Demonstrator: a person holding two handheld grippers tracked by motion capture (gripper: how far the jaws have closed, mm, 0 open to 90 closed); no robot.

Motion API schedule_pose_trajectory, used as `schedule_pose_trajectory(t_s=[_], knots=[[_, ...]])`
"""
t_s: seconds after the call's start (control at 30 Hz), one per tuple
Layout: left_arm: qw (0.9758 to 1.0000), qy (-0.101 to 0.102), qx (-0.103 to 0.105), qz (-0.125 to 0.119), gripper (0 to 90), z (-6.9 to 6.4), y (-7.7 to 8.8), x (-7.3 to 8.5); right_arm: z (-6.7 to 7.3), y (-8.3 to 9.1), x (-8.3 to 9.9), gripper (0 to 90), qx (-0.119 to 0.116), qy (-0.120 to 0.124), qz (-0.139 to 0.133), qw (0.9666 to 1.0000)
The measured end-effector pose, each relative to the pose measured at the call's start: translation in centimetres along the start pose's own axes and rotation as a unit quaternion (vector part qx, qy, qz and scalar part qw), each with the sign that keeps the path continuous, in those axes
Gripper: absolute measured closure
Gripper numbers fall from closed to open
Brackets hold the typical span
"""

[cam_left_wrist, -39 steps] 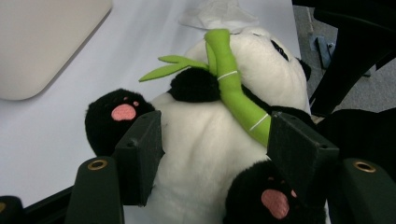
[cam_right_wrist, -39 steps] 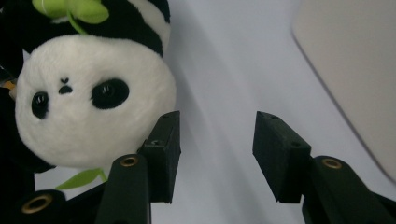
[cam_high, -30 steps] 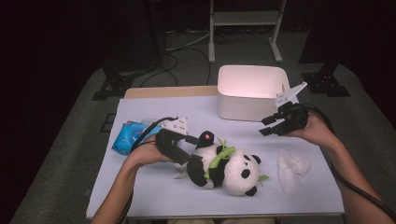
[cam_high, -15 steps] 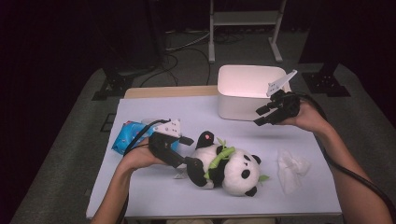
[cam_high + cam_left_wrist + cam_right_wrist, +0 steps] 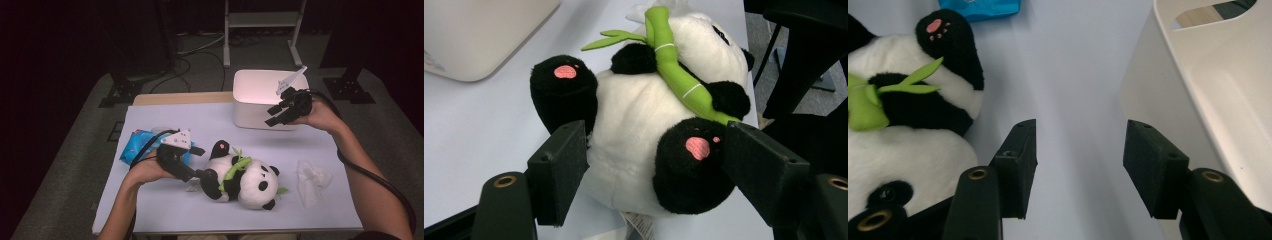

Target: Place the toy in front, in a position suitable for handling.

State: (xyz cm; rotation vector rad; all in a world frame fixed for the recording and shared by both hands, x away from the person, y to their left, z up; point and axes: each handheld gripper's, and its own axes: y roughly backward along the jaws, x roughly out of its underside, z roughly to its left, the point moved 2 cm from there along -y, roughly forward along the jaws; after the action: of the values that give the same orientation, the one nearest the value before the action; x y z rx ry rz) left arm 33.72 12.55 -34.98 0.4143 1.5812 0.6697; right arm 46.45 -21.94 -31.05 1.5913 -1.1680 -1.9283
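- I've got the table [image 5: 165, 120] in front of me, pale lavender top, wooden strip at the far edge.
- White bin [image 5: 257, 107] sits at the far right side.
- Blue packet [image 5: 137, 145] lies near my left edge.
- Panda plush [image 5: 245, 180] lies on its back, centre-front.
- Crumpled white tissue [image 5: 311, 181] rests just right of the panda.

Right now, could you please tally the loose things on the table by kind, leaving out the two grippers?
Plush toys: 1, the panda plush with its green bamboo stalk.
Bins: 1, the white plastic bin.
Packets: 1, the blue packet.
Crumpled wrappers: 1, the crumpled clear plastic wrapper.
Total: 4
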Motion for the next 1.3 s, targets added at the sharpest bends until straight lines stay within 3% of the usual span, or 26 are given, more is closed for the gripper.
schedule_pose_trajectory(t_s=[0.67, 1.0, 1.3], knots=[[0.9999, 0.01, -0.007, -0.005, 22.7, -0.2, 0.5, 0.5, -3.4, -1.1, -2.7, 47.2, 0.025, 0.003, 0.017, 0.9995], [0.9999, 0.015, -0.007, -0.005, 20.2, -0.1, 0.6, 0.7, -4.7, -1.9, -2.7, 48.6, 0.041, -0.001, 0.025, 0.9989], [0.9999, 0.014, -0.007, -0.007, 19.6, -0.1, 0.6, 0.6, -5.1, -3.1, -2.2, 58.2, 0.051, 0.001, 0.05, 0.9974]])
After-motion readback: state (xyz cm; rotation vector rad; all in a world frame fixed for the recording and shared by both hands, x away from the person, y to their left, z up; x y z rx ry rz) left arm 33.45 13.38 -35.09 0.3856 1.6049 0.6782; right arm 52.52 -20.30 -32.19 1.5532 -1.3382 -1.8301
